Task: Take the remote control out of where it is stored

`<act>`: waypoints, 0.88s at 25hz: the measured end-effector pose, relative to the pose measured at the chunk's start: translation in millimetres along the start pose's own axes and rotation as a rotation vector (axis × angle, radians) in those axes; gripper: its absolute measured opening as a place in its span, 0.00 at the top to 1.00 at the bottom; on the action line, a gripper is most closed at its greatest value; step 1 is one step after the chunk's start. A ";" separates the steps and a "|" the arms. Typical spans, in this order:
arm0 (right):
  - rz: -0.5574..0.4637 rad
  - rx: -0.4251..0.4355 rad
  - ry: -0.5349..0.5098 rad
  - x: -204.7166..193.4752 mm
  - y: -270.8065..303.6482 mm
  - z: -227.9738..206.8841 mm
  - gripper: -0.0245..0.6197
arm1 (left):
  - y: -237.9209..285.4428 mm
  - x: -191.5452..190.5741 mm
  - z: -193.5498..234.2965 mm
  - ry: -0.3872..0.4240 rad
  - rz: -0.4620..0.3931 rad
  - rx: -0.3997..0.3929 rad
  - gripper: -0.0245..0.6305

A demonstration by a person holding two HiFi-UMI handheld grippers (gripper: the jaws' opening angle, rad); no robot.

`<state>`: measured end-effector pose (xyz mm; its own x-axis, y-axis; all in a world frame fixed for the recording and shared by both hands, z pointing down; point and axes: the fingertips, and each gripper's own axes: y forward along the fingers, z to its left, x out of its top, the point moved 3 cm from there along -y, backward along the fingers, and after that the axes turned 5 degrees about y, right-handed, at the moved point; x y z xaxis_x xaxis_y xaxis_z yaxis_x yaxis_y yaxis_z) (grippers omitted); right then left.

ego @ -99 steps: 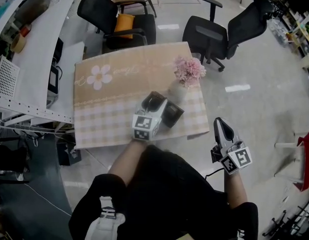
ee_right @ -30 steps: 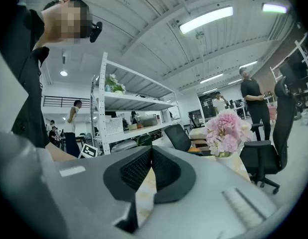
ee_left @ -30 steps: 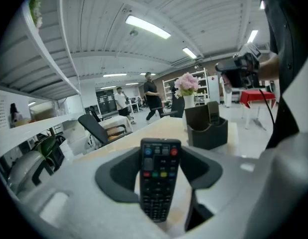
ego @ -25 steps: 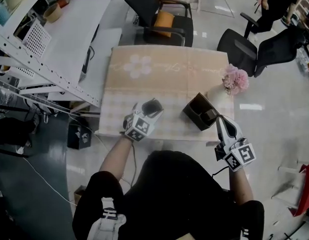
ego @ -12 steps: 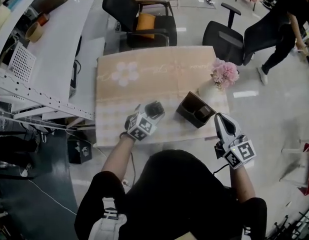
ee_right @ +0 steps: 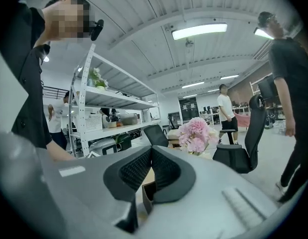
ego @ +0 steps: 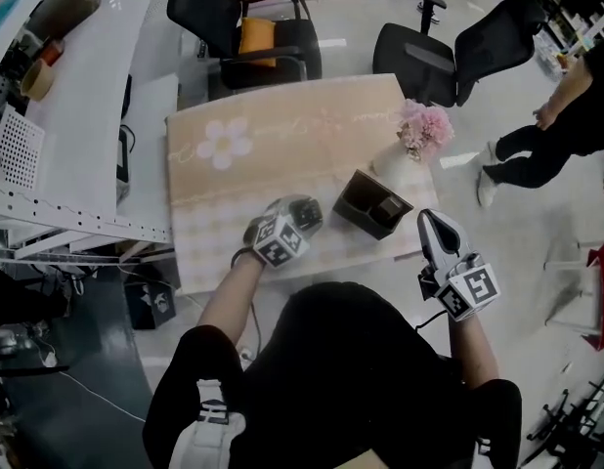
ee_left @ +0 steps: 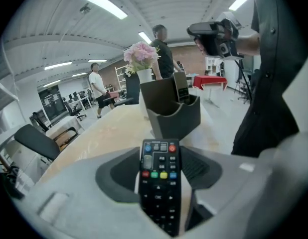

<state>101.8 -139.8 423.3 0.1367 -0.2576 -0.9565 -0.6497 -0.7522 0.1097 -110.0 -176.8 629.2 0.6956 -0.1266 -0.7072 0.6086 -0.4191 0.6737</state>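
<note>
A black remote control point(ee_left: 159, 193) with coloured buttons stands upright between the jaws of my left gripper point(ee_left: 161, 158), which is shut on it. In the head view the left gripper point(ego: 296, 210) hangs low over the checked tablecloth point(ego: 224, 228), left of the dark storage holder point(ego: 372, 204). The holder point(ee_left: 174, 116) has a second slim remote point(ee_left: 182, 87) standing in it. My right gripper point(ego: 434, 225) hovers off the table's right front corner, its jaws closed together with nothing between them point(ee_right: 151, 153).
A vase of pink flowers point(ego: 424, 125) stands behind the holder at the table's right edge. Black office chairs point(ego: 429, 62) lie beyond the table, white shelving point(ego: 48, 115) to the left. A person point(ego: 566, 115) walks at the right.
My left gripper, with the remote in it, has sunk closer to the tablecloth left of the holder. The right gripper has hardly moved. A person has walked along the right side.
</note>
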 end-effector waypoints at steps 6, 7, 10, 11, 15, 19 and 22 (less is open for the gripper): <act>0.029 -0.027 -0.073 1.4 3.3 -3.2 0.95 | 22.0 -9.9 -3.8 0.003 0.071 -0.122 0.59; 0.031 -0.032 -0.074 1.9 2.8 -3.7 0.95 | 25.2 -11.1 -5.3 0.004 0.082 -0.139 0.59; 0.032 -0.047 -0.070 1.8 2.1 -6.3 0.95 | 33.7 -14.7 -10.3 0.014 0.123 -0.177 0.59; 0.033 -0.051 -0.068 1.4 2.2 -7.4 0.95 | 36.1 -15.9 -11.3 0.019 0.139 -0.184 0.59; 0.037 -0.052 -0.069 1.3 5.0 -9.9 0.95 | 43.9 -19.0 -14.7 0.026 0.189 -0.204 0.59; 0.039 -0.046 -0.057 3.2 8.1 -13.7 0.95 | 49.3 -23.0 -18.8 0.037 0.227 -0.216 0.59; 0.055 -0.047 -0.063 2.5 7.3 -19.7 0.95 | 54.1 -26.6 -21.1 0.049 0.252 -0.214 0.59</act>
<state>112.1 -157.9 427.0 0.0531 -0.2616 -0.9637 -0.6187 -0.7662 0.1739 -87.5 -177.1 688.9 0.8490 -0.1564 -0.5046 0.4777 -0.1808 0.8597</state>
